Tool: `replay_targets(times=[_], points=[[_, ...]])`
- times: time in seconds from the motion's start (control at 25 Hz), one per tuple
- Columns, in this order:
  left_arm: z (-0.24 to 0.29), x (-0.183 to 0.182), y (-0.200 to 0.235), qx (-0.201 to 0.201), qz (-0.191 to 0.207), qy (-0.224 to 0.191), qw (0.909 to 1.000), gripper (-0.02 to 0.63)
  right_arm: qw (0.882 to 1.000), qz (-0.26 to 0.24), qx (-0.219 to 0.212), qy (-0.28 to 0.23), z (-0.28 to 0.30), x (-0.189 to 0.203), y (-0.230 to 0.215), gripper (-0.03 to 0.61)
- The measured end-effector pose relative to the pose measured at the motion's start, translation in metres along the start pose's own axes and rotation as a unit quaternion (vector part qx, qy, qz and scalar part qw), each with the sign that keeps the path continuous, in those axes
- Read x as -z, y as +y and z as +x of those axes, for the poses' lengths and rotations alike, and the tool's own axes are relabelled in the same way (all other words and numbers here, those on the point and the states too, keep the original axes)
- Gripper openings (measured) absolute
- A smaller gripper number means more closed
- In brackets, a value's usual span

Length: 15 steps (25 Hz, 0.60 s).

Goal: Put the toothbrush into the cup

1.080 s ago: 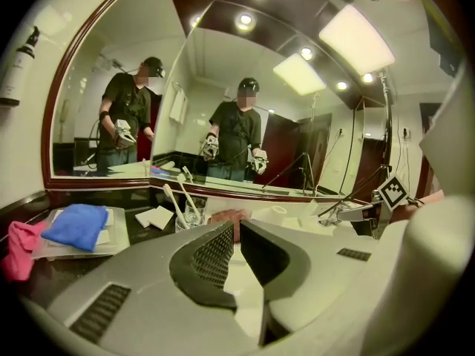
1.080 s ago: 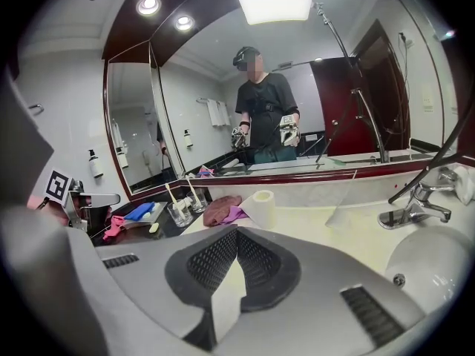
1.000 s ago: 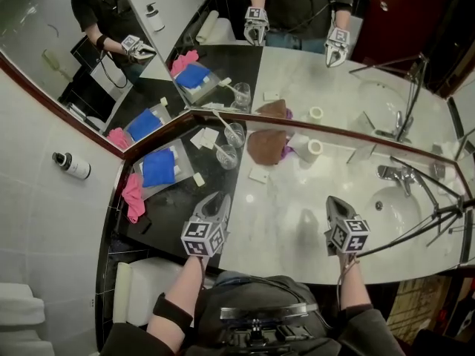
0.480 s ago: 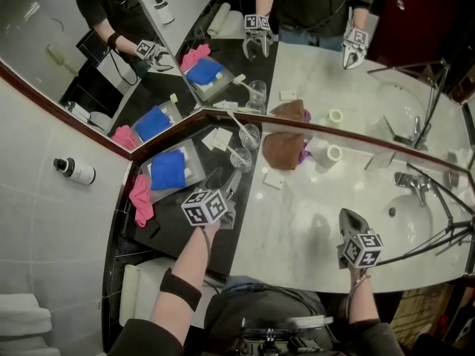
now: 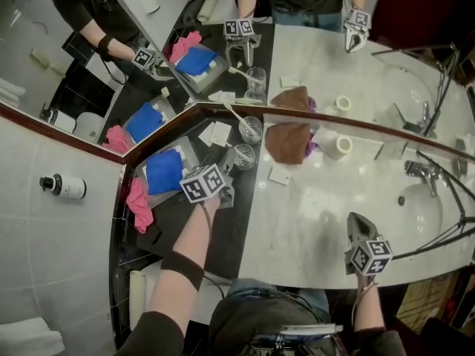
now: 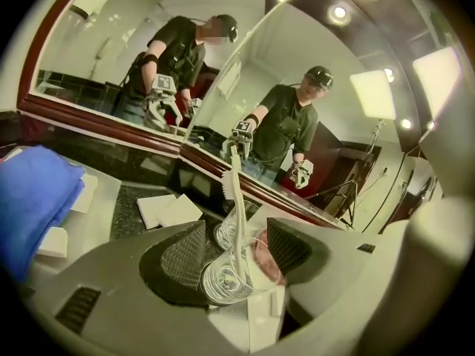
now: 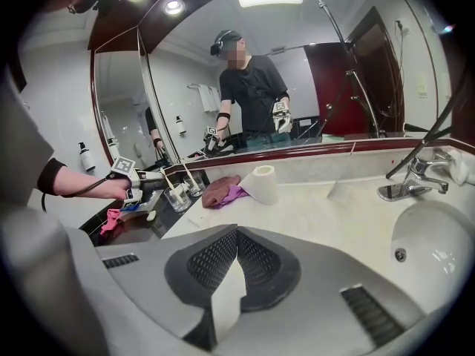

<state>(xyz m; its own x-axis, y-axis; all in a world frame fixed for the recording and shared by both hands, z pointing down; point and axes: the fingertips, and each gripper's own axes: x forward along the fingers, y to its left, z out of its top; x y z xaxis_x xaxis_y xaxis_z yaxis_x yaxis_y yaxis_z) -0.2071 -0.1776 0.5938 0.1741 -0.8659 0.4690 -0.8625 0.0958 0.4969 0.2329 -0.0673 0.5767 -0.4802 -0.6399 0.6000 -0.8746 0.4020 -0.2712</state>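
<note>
Left gripper view has the left gripper [image 6: 236,232] with its jaws just spread wide, a glass cup [image 6: 223,282] between them, untouched. The toothbrush [image 6: 231,199] stands bristles-up there, but I cannot tell whether it is in this cup or the farther glass [image 6: 223,232]. Best to pinch the handle above the rim and lift straight. Over the near tabletop [image 7: 349,221] the right gripper [image 7: 236,236] hovers, jaws pressed together, holding nothing.

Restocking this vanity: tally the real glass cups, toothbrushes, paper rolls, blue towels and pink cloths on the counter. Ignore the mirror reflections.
glass cups: 2
toothbrush: 1
paper roll: 1
blue towel: 1
pink cloth: 1
Total: 6
</note>
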Motion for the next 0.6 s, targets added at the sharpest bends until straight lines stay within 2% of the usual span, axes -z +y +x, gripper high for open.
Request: replay_targets(times=[0.12,0.4,0.52,0.56,0.6], points=[[0.009,-0.001,0.001,0.002,0.007,0.005,1.0000,0.237,1.000,0.007,0.006,0.007,-0.002,0.011,-0.001,0.025],[0.019,0.001,-0.004,0.007,0.018,0.013,0.9997,0.217,1.000,0.014,0.021,0.012,-0.009,0.023,-0.006,0.025],[0.023,-0.001,-0.003,0.004,0.023,0.011,0.9997,0.168,1.000,0.015,0.023,0.011,-0.011,0.024,-0.006,0.025],[0.024,-0.003,-0.002,0.003,0.027,0.011,0.9996,0.141,1.000,0.015,0.023,0.011,-0.012,0.024,-0.006,0.025],[0.024,-0.004,-0.003,0.002,0.034,0.012,0.9994,0.087,1.000,0.014,0.024,0.011,-0.013,0.025,-0.006,0.025]])
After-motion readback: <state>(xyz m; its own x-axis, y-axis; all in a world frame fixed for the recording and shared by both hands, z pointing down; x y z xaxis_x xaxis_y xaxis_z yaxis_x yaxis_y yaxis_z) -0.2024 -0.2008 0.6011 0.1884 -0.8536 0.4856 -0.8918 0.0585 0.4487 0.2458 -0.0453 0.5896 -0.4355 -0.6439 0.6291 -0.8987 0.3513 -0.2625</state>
